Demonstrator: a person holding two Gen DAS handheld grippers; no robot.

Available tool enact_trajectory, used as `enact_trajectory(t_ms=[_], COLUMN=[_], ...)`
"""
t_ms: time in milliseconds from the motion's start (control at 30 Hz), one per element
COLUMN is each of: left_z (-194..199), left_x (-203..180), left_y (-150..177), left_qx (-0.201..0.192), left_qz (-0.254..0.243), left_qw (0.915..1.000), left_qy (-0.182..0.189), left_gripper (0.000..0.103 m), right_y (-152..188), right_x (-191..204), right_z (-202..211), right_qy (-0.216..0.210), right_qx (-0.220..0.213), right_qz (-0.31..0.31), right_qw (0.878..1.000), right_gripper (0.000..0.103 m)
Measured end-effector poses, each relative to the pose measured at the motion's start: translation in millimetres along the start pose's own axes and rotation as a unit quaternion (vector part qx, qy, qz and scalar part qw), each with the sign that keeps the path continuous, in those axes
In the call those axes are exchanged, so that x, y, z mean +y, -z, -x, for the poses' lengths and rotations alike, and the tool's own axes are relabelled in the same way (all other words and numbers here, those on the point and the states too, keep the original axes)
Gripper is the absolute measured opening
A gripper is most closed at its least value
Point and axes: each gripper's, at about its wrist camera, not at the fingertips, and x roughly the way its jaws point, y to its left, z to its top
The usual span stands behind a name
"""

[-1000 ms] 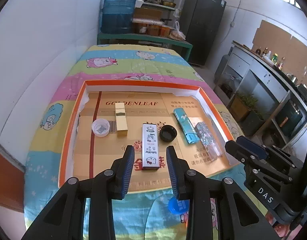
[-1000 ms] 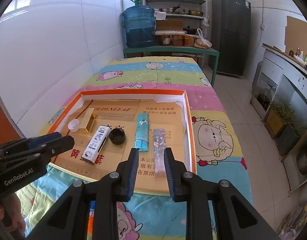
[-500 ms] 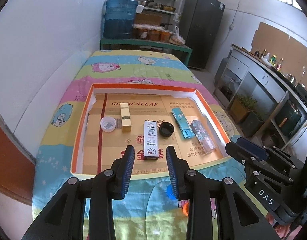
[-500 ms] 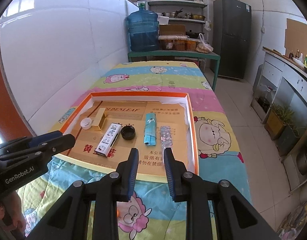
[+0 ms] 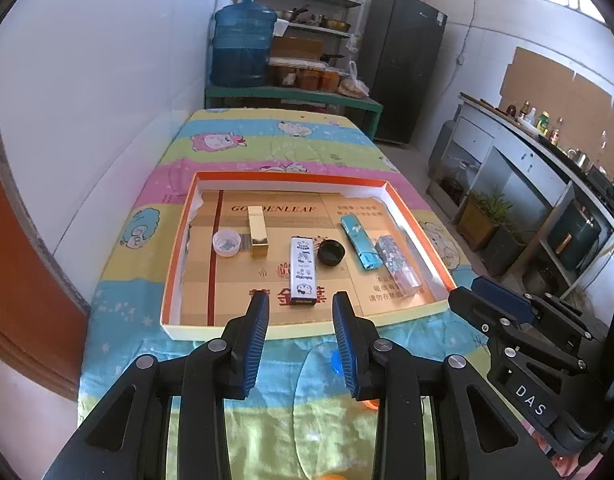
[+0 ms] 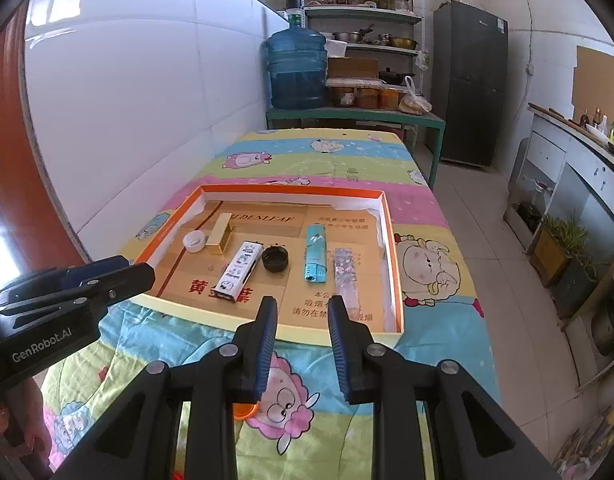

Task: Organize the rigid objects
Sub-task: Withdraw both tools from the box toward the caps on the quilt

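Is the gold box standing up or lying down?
Lying down. The gold box rests flat on its long side in the tray, beside the white cap.

Six small items lie flat in the orange-rimmed tray: white cap, gold box, white box, black cap, teal lighter, floral lighter.

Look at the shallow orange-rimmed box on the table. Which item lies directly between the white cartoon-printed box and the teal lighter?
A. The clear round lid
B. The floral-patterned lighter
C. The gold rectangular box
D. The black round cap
D. In the left wrist view the black round cap sits on the cardboard between the white cartoon-printed box and the teal lighter.
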Motion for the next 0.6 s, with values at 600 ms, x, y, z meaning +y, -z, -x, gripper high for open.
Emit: enact_trajectory(t_ms=[600], left_z=[29.5], left_x=[-0.8], left_y=[31.1], left_qx=[-0.003], left_qz=[0.004], left_qw=[1.0], left_qy=[-0.003], left_gripper=[0.034], right_y=[25.4], right_x=[16.2], right_z=[27.3], right_qy=[-0.009], right_qx=[0.002], right_qz=[0.007], right_qw=[1.0], right_gripper=[0.026])
